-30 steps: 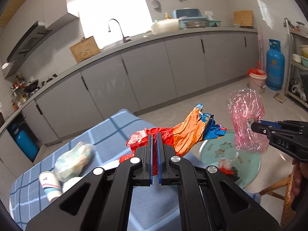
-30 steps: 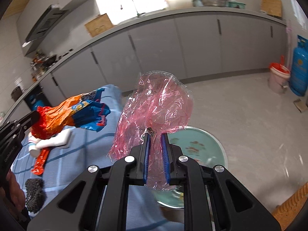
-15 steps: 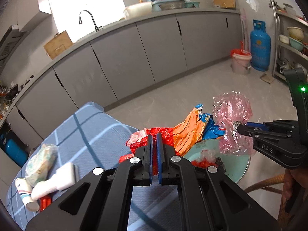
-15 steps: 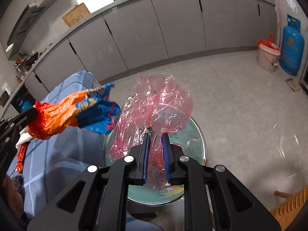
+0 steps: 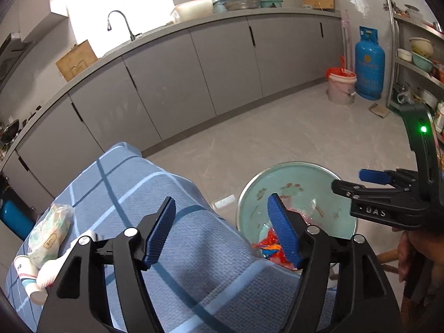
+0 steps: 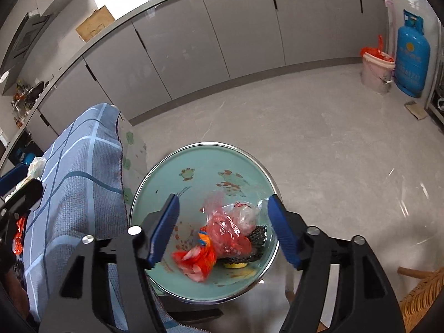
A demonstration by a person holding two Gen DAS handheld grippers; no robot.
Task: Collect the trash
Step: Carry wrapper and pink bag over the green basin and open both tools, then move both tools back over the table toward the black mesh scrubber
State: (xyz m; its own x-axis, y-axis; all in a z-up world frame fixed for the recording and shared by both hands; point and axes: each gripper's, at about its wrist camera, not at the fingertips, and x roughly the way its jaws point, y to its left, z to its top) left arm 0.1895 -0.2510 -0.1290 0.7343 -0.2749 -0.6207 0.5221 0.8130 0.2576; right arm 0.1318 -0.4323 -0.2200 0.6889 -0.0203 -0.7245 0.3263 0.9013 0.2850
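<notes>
A pale green enamel basin [image 6: 211,166] [image 5: 294,174] stands beside the table's right end. In it lie a crumpled orange-red and blue wrapper [image 6: 198,259] [image 5: 270,245], a pink plastic bag [image 6: 224,229] and a black mesh scrap [image 6: 256,242]. My right gripper [image 6: 222,229] is open and empty just above the basin. My left gripper [image 5: 222,231] is open and empty over the table's right edge, next to the basin. The right gripper shows at the right of the left wrist view [image 5: 371,183].
The table carries a blue checked cloth [image 5: 155,194] [image 6: 80,166]. At its left end lie a bagged item [image 5: 50,230], a paper cup [image 5: 27,274] and a white tube [image 5: 50,272]. A blue gas cylinder [image 5: 369,66] and a pink bucket [image 5: 340,84] stand by the grey cabinets.
Both grippers opened and let go. The orange-red wrapper and the pink bag dropped into the basin. Both grippers moved over the basin and tilted down.
</notes>
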